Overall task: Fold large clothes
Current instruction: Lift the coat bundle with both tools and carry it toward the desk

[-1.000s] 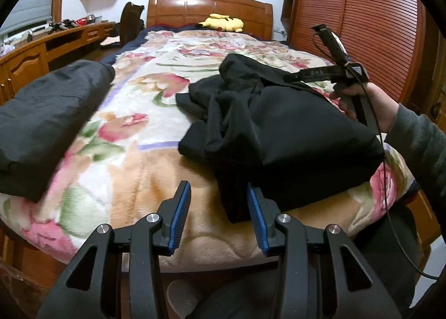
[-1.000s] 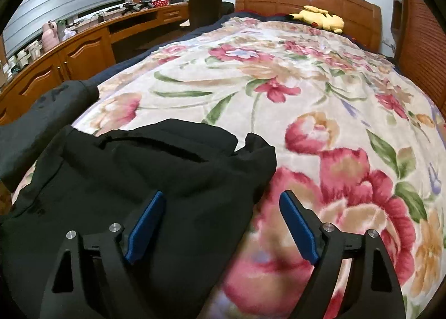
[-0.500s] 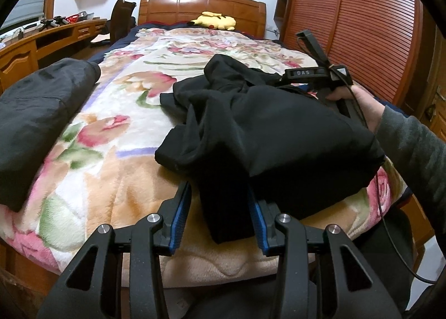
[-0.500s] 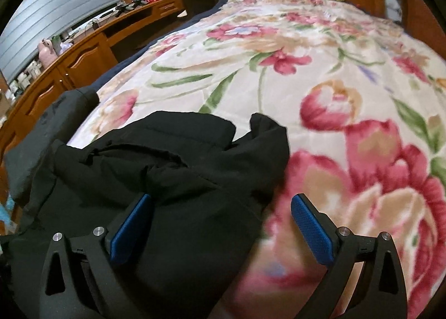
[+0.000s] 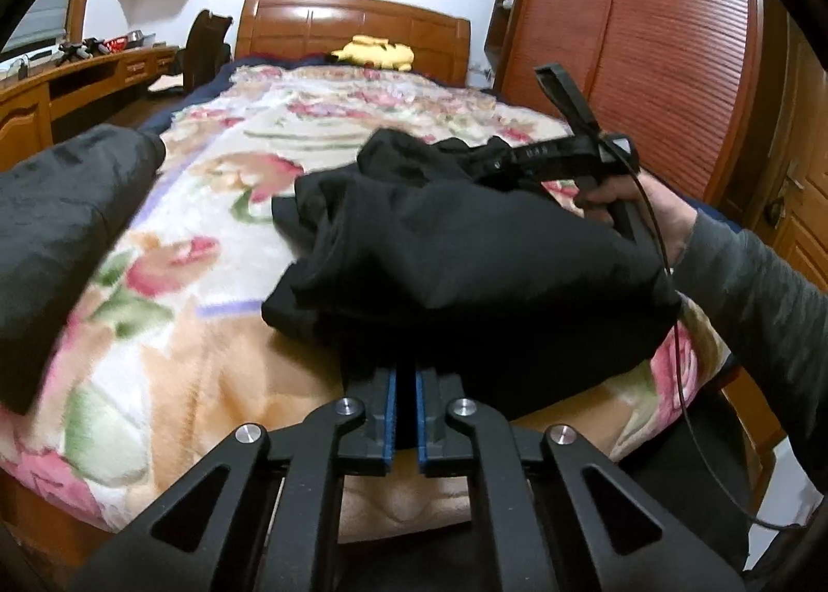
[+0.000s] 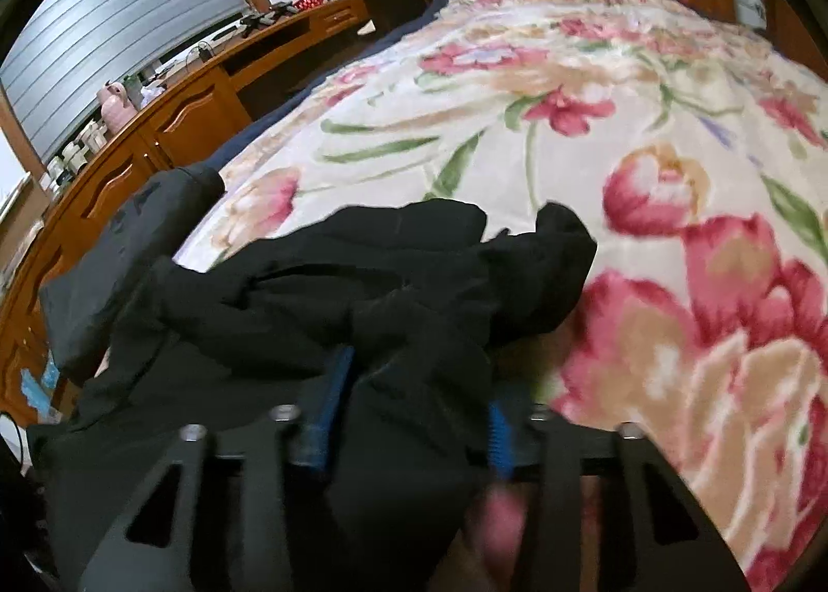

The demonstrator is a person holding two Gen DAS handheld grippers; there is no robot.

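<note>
A crumpled black garment (image 5: 466, 255) lies on the floral blanket (image 5: 207, 333) near the foot of the bed. My left gripper (image 5: 406, 416) is shut on its near edge, with a thin fold of black cloth pinched between the blue pads. On the garment's far right side a hand (image 5: 636, 209) holds my right gripper. In the right wrist view the right gripper (image 6: 414, 416) has its jaws closing around a thick bunch of the black garment (image 6: 362, 292), and the cloth fills the gap between the pads.
A second dark garment (image 5: 62, 230) lies folded at the bed's left edge. A yellow plush toy (image 5: 372, 55) sits by the wooden headboard (image 5: 352, 23). A wooden desk (image 6: 171, 126) runs along the left, and a wardrobe (image 5: 647, 48) stands on the right.
The left jaws, open before, have shut on the garment's near edge. The right jaws have narrowed from wide open onto a bunch of the same cloth.
</note>
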